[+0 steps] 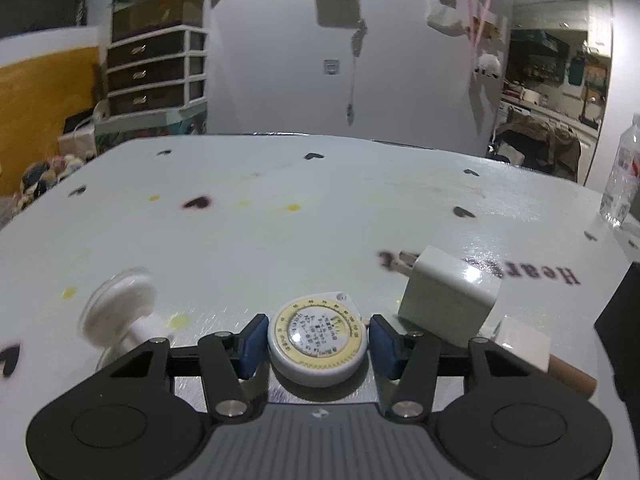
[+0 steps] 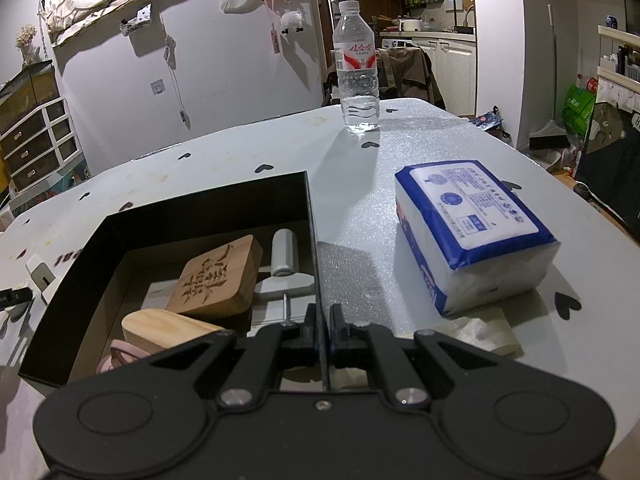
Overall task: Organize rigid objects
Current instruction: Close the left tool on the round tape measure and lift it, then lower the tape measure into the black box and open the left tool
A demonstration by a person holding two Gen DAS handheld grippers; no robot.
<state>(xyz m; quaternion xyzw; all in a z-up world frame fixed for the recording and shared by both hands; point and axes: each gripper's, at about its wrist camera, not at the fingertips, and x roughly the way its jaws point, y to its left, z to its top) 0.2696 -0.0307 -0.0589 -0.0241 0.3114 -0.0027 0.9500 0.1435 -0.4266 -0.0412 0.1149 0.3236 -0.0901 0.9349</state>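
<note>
In the left wrist view my left gripper (image 1: pixel 318 344) is open, its blue pads on either side of a round white-and-yellow tape measure (image 1: pixel 317 340) lying on the white table (image 1: pixel 280 220). A white suction-cup hook (image 1: pixel 120 312) lies to its left, and a white charger block (image 1: pixel 450 296) to its right. In the right wrist view my right gripper (image 2: pixel 323 330) is shut on the right wall of a black box (image 2: pixel 80 264). The box holds a carved wooden coaster (image 2: pixel 218 276), a pale wooden piece (image 2: pixel 168 330), a pink item (image 2: pixel 118 356) and a grey metal part (image 2: pixel 285 268).
A tissue pack (image 2: pixel 472 236) lies right of the box and a water bottle (image 2: pixel 357 72) stands at the table's far edge. A wooden stick (image 1: pixel 572 378) and a white square (image 1: pixel 522 342) lie right of the charger. The box's dark side (image 1: pixel 620 320) shows at the right edge.
</note>
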